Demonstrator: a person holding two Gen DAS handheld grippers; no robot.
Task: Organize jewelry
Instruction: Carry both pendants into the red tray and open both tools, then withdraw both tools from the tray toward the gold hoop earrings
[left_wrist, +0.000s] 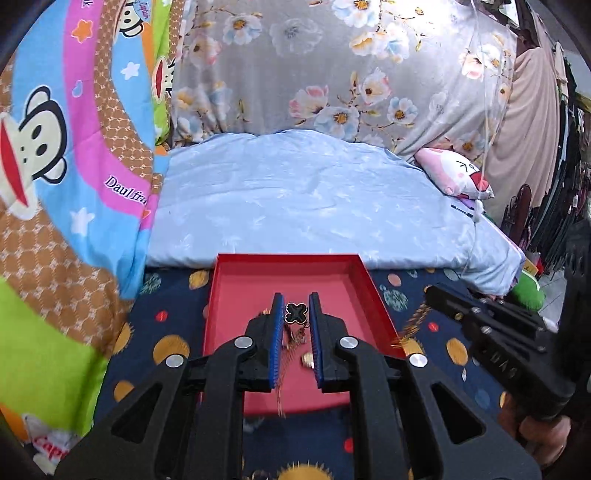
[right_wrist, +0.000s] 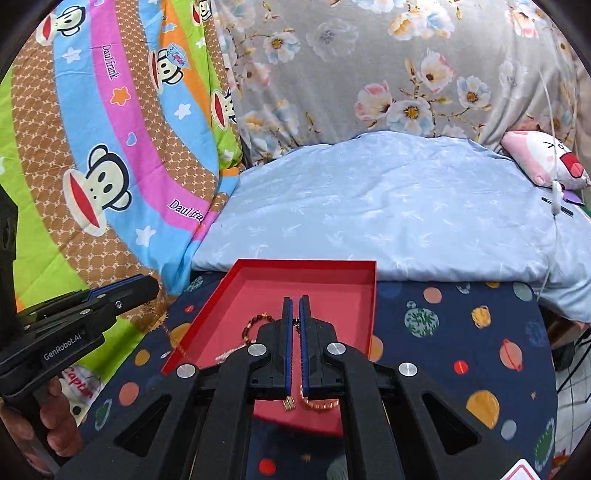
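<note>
Jewelry (left_wrist: 295, 314) in red tray (left_wrist: 236, 280)

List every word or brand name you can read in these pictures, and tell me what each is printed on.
"GenRobot.AI": on the side of the left gripper, at.
"Daul frank": on the pink stripe of the monkey-print quilt, in full at.
"Daul fra": same quilt, lower, cut off by a fold.
"Captain" (probably): red letters on the quilt's edge, partly hidden.
Embossed letters on the right gripper: too blurred to read.
</note>
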